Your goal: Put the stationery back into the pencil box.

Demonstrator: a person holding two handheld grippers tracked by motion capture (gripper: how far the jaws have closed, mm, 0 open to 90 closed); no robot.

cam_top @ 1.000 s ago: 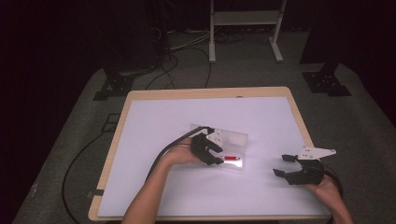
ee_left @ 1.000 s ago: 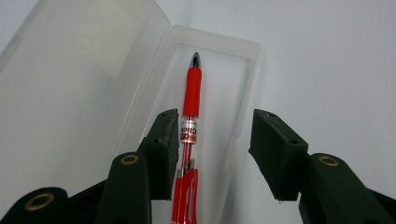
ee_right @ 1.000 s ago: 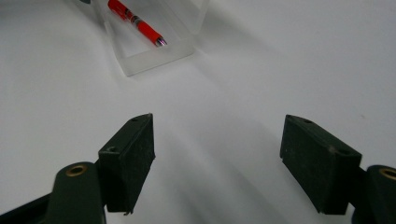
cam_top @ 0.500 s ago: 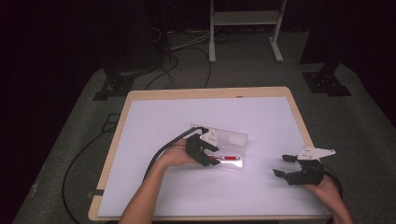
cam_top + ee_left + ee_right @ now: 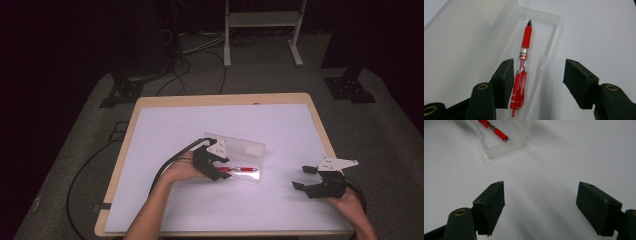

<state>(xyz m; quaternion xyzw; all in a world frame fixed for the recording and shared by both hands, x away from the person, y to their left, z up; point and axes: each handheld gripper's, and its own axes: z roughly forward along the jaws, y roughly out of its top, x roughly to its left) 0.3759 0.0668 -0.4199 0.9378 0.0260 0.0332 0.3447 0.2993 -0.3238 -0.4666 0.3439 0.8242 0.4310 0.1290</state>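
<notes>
A red pen (image 5: 523, 65) (image 5: 240, 170) (image 5: 494, 130) lies in the tray of a clear plastic case (image 5: 541, 47) (image 5: 250, 165) (image 5: 506, 146) whose lid (image 5: 461, 42) (image 5: 235, 145) is swung back. My left gripper (image 5: 539, 82) (image 5: 222, 169) hovers open over the near end of the case, one jaw inside the tray beside the pen, the other outside it. My right gripper (image 5: 540, 205) (image 5: 299, 178) stands open over bare table, well to the right of the case, with nothing between its jaws.
The white table top (image 5: 280, 125) has a wooden rim (image 5: 220, 100). A black cable (image 5: 167, 165) trails from the left gripper off the table's left side. Beyond the table are a grey floor, stand feet (image 5: 350, 90) and a white frame (image 5: 260, 30).
The left gripper has shifted slightly left and nearer along the case, still open over the pen. The right gripper has stayed in place.
</notes>
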